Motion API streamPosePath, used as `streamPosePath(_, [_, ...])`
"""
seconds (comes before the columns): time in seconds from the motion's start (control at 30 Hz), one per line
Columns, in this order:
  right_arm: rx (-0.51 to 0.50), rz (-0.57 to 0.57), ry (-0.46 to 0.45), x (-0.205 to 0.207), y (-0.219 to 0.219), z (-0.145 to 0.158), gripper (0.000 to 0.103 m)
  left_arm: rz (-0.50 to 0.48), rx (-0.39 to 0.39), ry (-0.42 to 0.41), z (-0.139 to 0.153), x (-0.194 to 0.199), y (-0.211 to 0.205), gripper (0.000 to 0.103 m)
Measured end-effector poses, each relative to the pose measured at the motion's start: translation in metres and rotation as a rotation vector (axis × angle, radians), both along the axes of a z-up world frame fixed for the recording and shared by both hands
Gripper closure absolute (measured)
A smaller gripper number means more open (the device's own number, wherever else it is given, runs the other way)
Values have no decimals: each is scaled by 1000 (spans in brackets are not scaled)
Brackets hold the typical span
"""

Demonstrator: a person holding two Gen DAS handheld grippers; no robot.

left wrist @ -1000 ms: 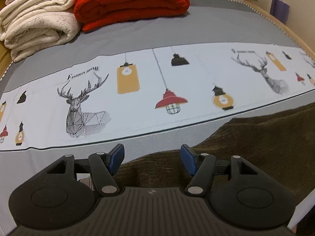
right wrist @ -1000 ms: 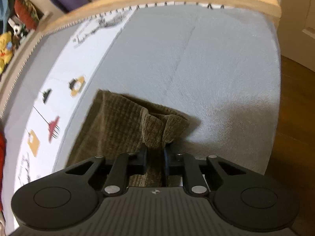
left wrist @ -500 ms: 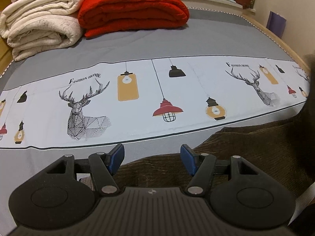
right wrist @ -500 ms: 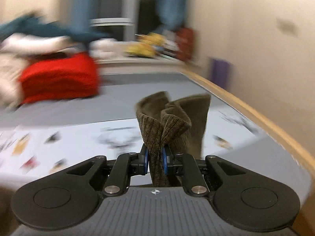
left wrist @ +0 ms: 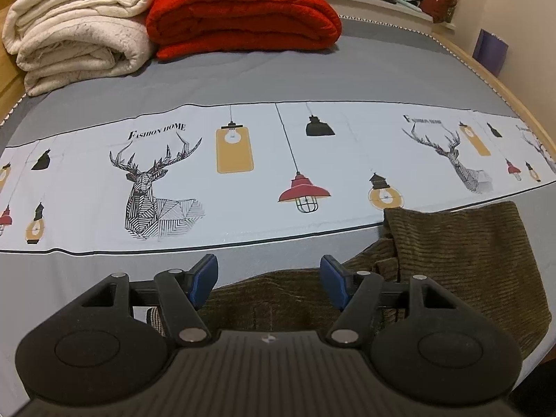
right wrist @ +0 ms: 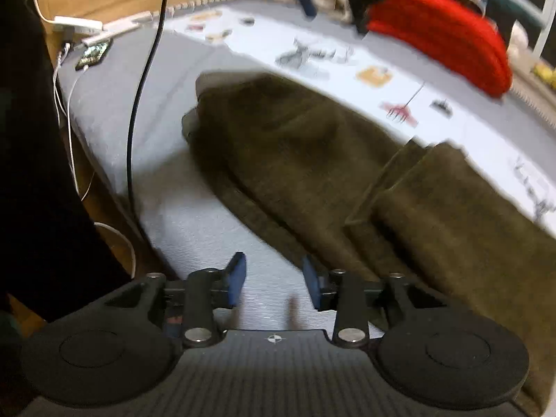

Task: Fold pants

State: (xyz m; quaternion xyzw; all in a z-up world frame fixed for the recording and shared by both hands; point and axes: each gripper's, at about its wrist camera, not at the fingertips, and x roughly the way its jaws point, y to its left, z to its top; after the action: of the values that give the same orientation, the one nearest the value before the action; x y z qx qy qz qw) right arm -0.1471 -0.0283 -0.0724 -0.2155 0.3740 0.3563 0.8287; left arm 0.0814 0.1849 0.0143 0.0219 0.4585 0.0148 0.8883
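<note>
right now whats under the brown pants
The brown pants lie on the grey bedsheet, their far edge over its printed band. A folded-over layer hides the part beneath.

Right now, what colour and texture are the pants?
Dark olive-brown, ribbed corduroy pants; the left wrist view shows them best.

**Sharp on the left, smeared on the right**

Warm, dim indoor light. The left wrist view is crisp, though fisheye bends the grey printed bedsheet at the edges. The right wrist view is motion-blurred throughout, its left edge sunk in black shadow.
</note>
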Motion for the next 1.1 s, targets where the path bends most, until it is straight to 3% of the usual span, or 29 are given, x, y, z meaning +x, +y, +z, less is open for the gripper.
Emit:
streamPosePath(0.13, [-8,-174,-113,26,-27,8,51,5,1,4,-1,1,-1,32])
streamPosePath(0.2, [-16,-247,-128,48,-33,8,46,3,0,5,-1,1,-2,32])
streamPosePath(0.27, [-44,-235,-116,59,-31,-2,43,0,4,8,-2,2,-4,32])
streamPosePath(0.4, [-164,-95,-132,71,-6,-25,40,6,5,16,-5,4,-4,32])
streamPosePath(0.5, [-233,-3,-150,67,10,-36,48,2,4,15,-5,4,-4,32])
streamPosePath(0.57, [-221,14,-122,76,11,-36,70,-3,7,13,-4,4,-4,32])
streamPosePath(0.63, [-188,21,-99,73,8,-28,76,-3,8,11,-4,5,-3,32])
streamPosePath(0.7, [-183,68,-91,70,5,-26,94,-4,8,10,-3,6,-3,32])
streamPosePath(0.8, [-214,199,-117,46,6,-23,94,-13,10,10,-3,7,-6,32])
streamPosePath(0.9, [-237,300,-87,27,2,-28,94,-20,17,18,-6,8,-10,32])
streamPosePath(0.97, [-233,312,-60,24,-2,-30,94,-23,18,22,-7,9,-12,32])
streamPosePath(1.1, [-153,219,-41,27,-9,-16,90,-32,21,30,-10,10,-18,31])
